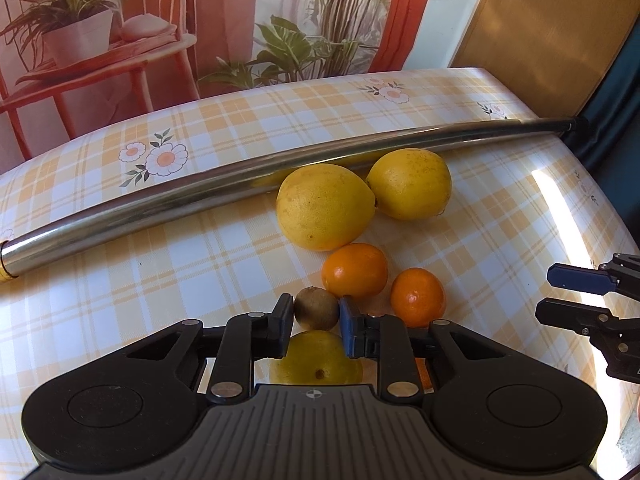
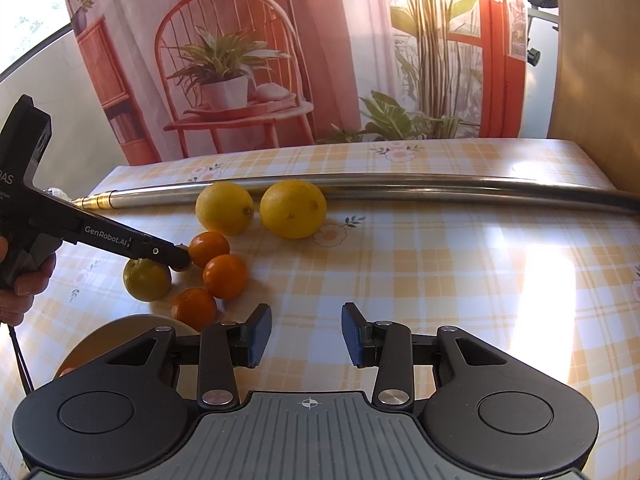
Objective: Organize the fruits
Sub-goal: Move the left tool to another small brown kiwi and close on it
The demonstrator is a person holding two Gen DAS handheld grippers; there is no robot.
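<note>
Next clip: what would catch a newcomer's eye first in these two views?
Probably the cluster of fruit mid-table: two big lemons against a long metal tube, with small oranges just in front of them. Next, the left gripper, its fingers closing around a small brown kiwi at the near side of the cluster. The right gripper hangs open above bare checked tablecloth, holding nothing.

**Fruit clustered at left, right tongs open**

Right tongs (image 2: 306,334) parted over bare checked bench (image 2: 440,280). Left tongs (image 2: 180,258) reaching among three oranges (image 2: 225,276) and a green fruit (image 2: 147,280). Two lemons (image 2: 293,209) beside a steel pipe (image 2: 400,186). Plate (image 2: 120,330) near left.
</note>
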